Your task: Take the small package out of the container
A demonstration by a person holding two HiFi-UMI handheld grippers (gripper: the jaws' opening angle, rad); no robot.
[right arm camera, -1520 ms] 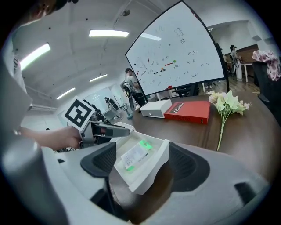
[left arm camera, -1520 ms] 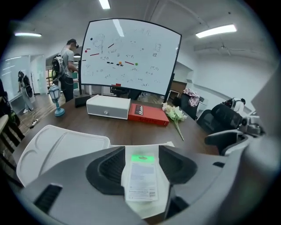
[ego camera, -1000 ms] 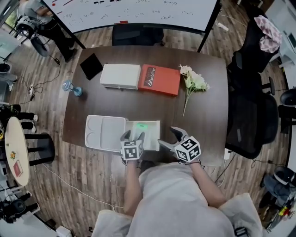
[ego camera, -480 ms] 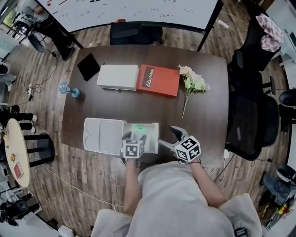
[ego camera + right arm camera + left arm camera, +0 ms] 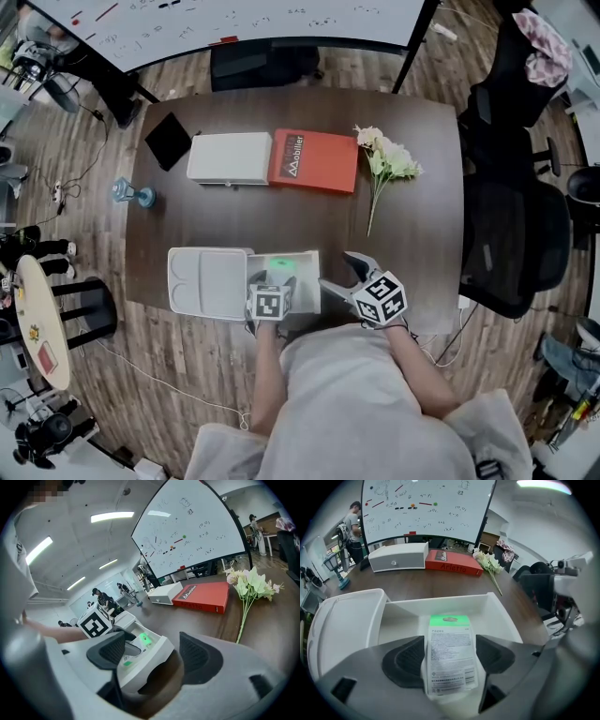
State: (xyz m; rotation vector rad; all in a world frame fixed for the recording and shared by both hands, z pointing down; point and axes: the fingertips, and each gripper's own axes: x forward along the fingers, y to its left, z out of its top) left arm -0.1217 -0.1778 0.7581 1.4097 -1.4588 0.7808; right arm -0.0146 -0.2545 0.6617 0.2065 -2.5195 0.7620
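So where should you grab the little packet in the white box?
Probably by its two long edges, coming down from above at the near end. The packet lies flat and thin in the open box with walls around it, so only the top is free. The jaws of the left gripper have just been opening and sit either side of it.

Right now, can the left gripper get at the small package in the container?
Probably yes: the left gripper reaches into the open container, its jaws, having just been opening, stand either side of the small package, and nothing covers it.
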